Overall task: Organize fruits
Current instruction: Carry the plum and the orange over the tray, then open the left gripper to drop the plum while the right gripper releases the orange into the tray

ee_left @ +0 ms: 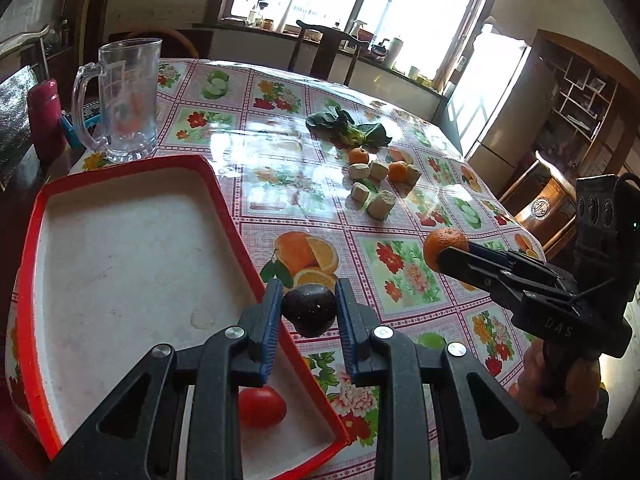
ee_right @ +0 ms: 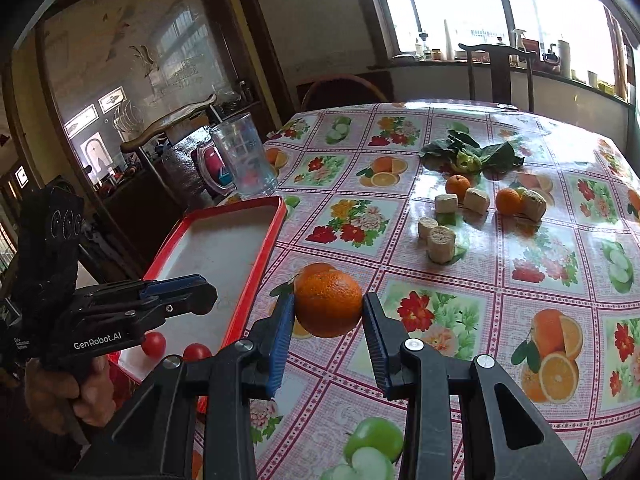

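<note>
My left gripper (ee_left: 309,307) is shut on a dark avocado (ee_left: 309,309) and holds it above the right rim of the red tray (ee_left: 236,236). A red tomato (ee_left: 262,406) lies in the tray's near corner; the right wrist view shows two tomatoes (ee_right: 153,343) there. My right gripper (ee_right: 329,309) is shut on an orange (ee_right: 328,303), held above the tablecloth right of the tray (ee_right: 256,276); it also shows in the left wrist view (ee_left: 445,249). Two more oranges (ee_right: 457,185) (ee_right: 508,201) lie further back.
A glass mug (ee_left: 128,100) stands behind the tray, with a pink bottle (ee_left: 46,120) to its left. Leafy greens (ee_right: 472,155) and several pale cut chunks (ee_right: 441,243) lie among the far oranges. The table edge (ee_left: 536,236) drops off at the right.
</note>
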Motion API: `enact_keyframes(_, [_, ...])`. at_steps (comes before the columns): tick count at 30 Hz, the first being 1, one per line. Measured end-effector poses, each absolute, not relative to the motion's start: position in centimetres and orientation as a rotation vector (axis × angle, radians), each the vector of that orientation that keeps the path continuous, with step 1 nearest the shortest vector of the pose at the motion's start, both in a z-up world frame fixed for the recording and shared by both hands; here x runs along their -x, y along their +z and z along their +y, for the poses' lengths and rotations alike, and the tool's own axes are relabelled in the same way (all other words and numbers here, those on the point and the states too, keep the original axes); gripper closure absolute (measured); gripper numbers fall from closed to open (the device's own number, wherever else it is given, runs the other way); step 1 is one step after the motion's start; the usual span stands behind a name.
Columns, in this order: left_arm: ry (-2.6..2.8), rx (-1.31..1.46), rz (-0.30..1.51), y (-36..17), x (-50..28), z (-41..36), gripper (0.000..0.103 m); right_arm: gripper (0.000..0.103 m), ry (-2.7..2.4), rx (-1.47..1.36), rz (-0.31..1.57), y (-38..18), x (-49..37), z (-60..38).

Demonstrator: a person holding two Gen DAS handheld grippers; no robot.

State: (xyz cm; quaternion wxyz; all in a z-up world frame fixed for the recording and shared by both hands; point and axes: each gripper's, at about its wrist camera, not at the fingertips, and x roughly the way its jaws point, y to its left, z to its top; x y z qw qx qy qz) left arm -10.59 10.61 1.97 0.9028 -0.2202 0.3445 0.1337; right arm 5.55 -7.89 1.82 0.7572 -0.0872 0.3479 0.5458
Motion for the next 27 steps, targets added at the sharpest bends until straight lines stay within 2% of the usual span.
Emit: enact_keyframes(27, [0.482, 0.535, 0.702, 0.1, 19.7, 17.3, 0.079, 0.068, 1.415, 0.339, 0.815, -0.4, 3.3, 1.6])
